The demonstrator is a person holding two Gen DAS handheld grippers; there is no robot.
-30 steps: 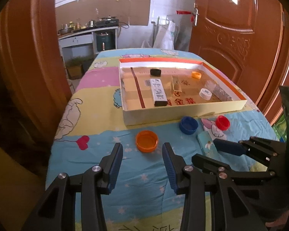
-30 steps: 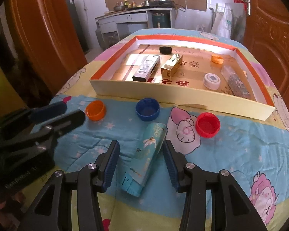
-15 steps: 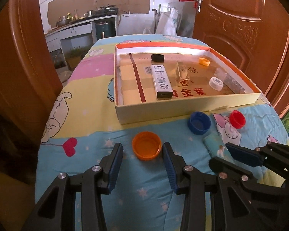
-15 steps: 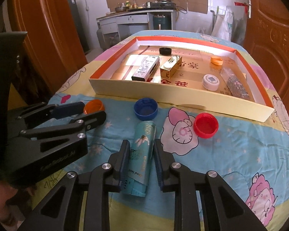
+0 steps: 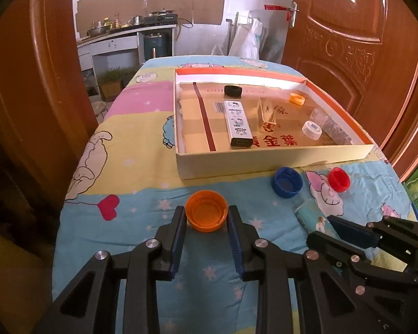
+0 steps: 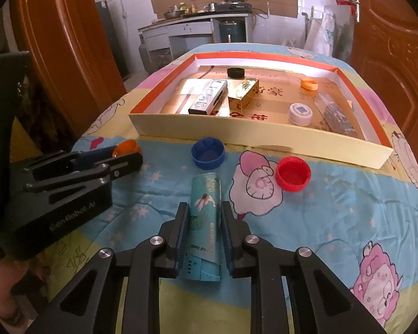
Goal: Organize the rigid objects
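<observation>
The right gripper (image 6: 202,213) is clamped on the teal box (image 6: 204,222) lying on the cartoon bedsheet (image 6: 334,217). The left gripper (image 5: 206,218) is closing around the orange cap (image 5: 206,210). A blue cap (image 6: 208,153) at twelve o'clock and a red cap (image 6: 293,174) at two lie before the shallow tray (image 6: 237,128); wooden doors flank the room.

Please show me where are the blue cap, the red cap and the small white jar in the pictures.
blue cap (image 6: 208,153): right wrist view, on its open inside.
red cap (image 6: 293,174): right wrist view, on its open inside.
white jar (image 6: 300,113): right wrist view, on its lid, inside the box.
</observation>
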